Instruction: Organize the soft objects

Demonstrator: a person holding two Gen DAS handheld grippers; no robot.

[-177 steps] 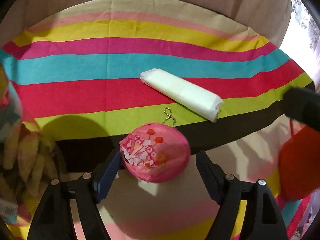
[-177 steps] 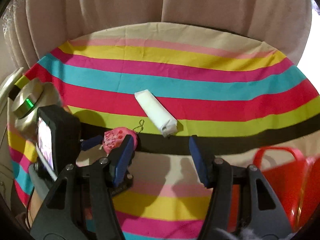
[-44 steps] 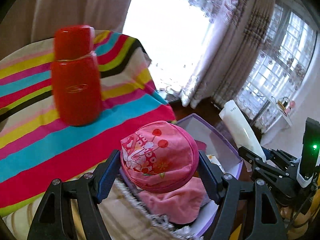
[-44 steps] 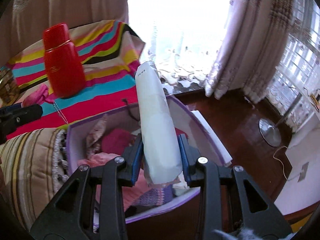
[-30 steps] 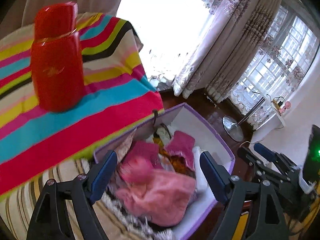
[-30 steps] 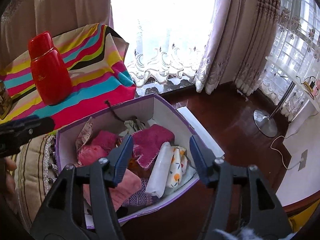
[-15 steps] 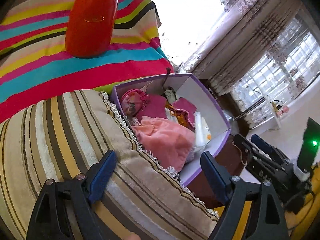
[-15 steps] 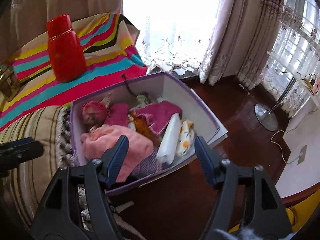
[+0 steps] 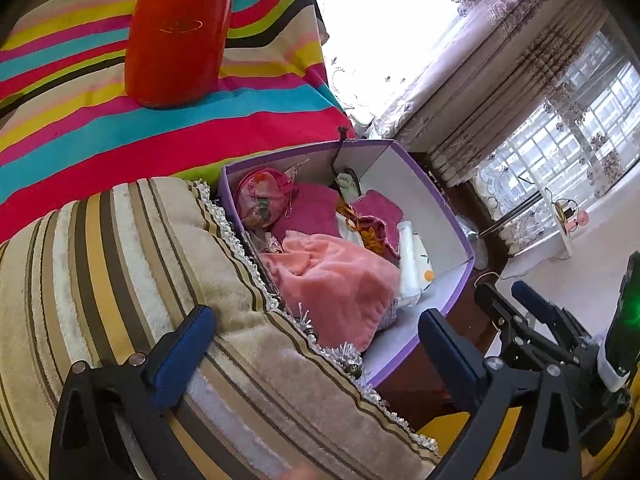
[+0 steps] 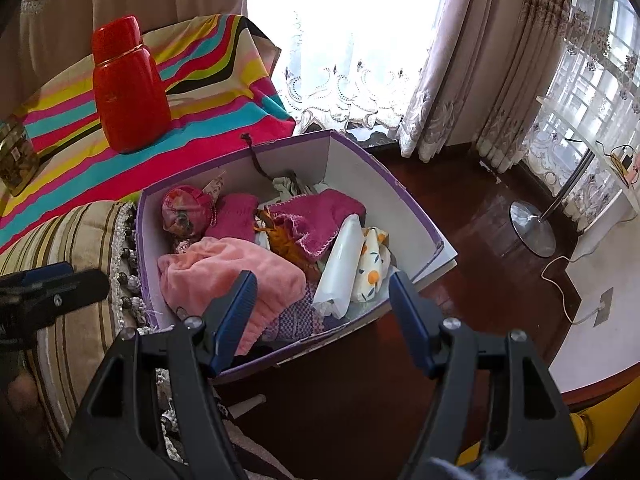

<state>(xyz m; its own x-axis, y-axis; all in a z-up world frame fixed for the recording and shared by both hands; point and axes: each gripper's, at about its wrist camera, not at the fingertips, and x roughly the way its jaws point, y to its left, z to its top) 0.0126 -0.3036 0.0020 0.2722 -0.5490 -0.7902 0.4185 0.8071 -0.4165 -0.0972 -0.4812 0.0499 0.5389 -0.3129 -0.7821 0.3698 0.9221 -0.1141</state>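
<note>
Right wrist view: the right gripper (image 10: pixel 320 296) hangs over the near end of the purple box (image 10: pixel 404 196), fingers spread wide and gripping nothing. Just ahead of the gap between them lies the white soft pack (image 10: pixel 340 266), slanting along the right side of the box and touching a white cloth with orange spots (image 10: pixel 372 262) beside it. Ahead of the left finger the pink fleece (image 10: pixel 228 272) bulges out, partly hidden by that finger. Farther ahead, in the far left corner, sits the pink round pouch (image 10: pixel 184 208), against magenta knitwear (image 10: pixel 316 214). Beyond the box a red flask (image 10: pixel 128 88) stands upright on the striped cloth (image 10: pixel 68 160).

Left wrist view: the left gripper (image 9: pixel 316 340) is spread wide too, empty, its left finger over a striped plush cushion (image 9: pixel 100 264). The box (image 9: pixel 436 208) sits ahead, between the fingers, the pouch (image 9: pixel 260 200) at its far left; whether its chain lies tucked in, I can't tell.
</note>
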